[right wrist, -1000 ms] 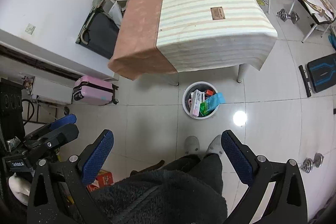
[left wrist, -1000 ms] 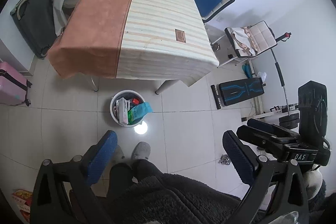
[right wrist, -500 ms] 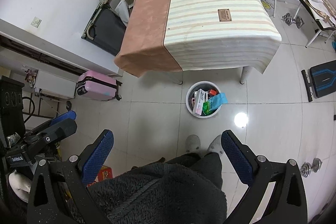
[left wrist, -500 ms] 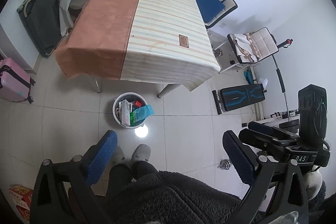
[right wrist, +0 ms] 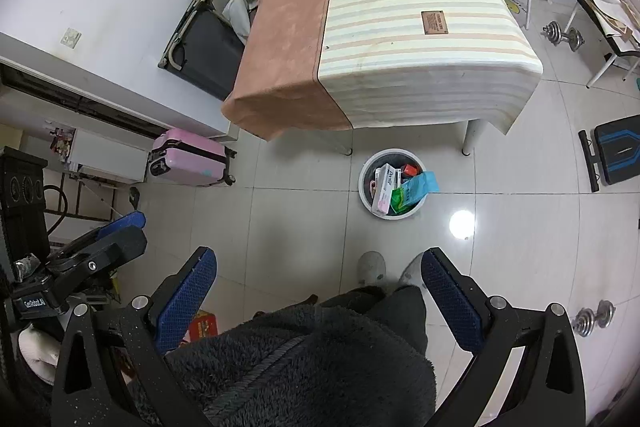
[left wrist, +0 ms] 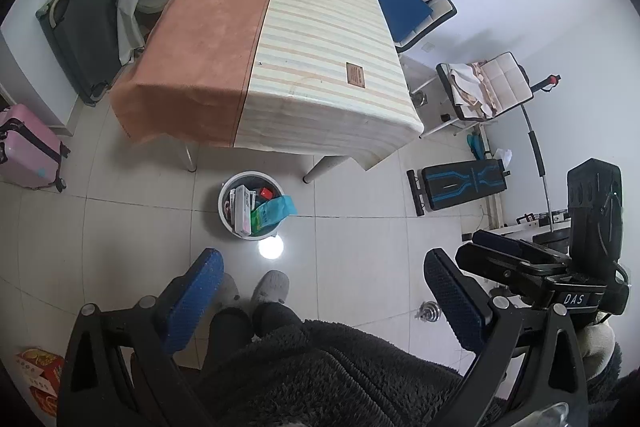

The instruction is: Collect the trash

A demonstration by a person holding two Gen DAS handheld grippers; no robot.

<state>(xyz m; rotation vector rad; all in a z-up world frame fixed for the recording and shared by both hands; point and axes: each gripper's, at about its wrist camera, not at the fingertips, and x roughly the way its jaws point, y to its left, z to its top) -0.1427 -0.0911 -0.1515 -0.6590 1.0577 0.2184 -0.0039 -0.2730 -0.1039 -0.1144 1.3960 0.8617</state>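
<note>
Both tongs spread wide and empty, held high over the floor; trash sitting in the bin ahead.

Left tongs (left wrist: pixel 320 291) and right tongs (right wrist: pixel 318 287) released, gripping nothing. White bin (left wrist: pixel 226 189) well ahead and below, on the tiles just short of the bench (left wrist: pixel 320 67) edge; same bin (right wrist: pixel 366 173) ahead of the right tongs. Inside: stiff light carton (left wrist: pixel 243 207), soft crinkly teal packet (left wrist: pixel 274 211) poking over the rim, probably slippery, best pinched at that free end. Open tiles around; bench legs, overhanging cloth and feet (left wrist: pixel 272 285) close by.
</note>
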